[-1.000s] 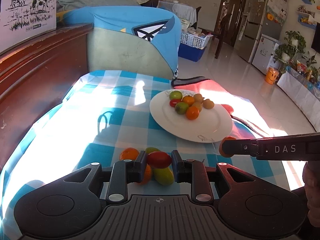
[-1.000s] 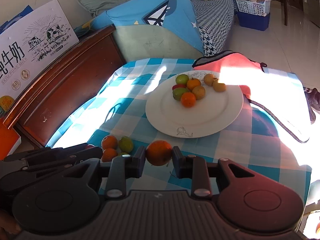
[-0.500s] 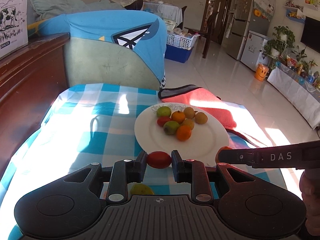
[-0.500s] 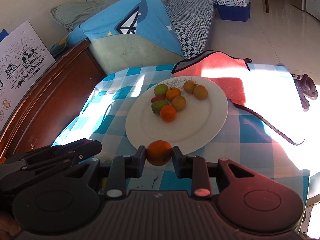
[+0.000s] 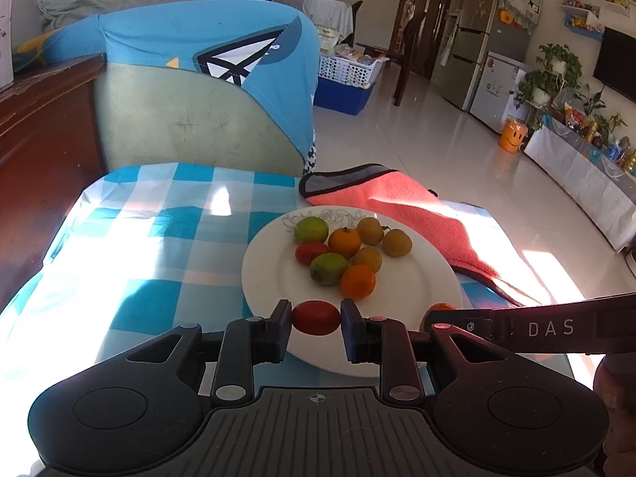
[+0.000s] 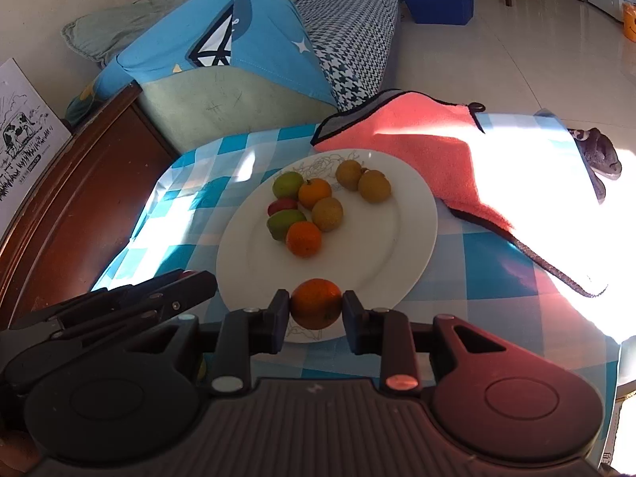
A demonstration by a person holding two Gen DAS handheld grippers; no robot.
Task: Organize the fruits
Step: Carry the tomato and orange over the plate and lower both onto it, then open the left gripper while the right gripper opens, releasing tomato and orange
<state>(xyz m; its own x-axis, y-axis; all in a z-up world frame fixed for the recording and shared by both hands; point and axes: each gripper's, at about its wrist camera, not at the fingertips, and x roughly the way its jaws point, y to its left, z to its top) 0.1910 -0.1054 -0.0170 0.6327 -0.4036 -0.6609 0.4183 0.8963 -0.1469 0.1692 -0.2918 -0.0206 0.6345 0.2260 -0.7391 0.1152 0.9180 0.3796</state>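
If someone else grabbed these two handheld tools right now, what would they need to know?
Left gripper: shut on a red fruit, over the near rim of the white plate.
Right gripper: shut on an orange, also over the plate's near edge.
Done: eight fruits already sit clustered on the plate's far side.
Left: set both held fruits down on the plate. Whether more fruit remains on the checked cloth is out of view.
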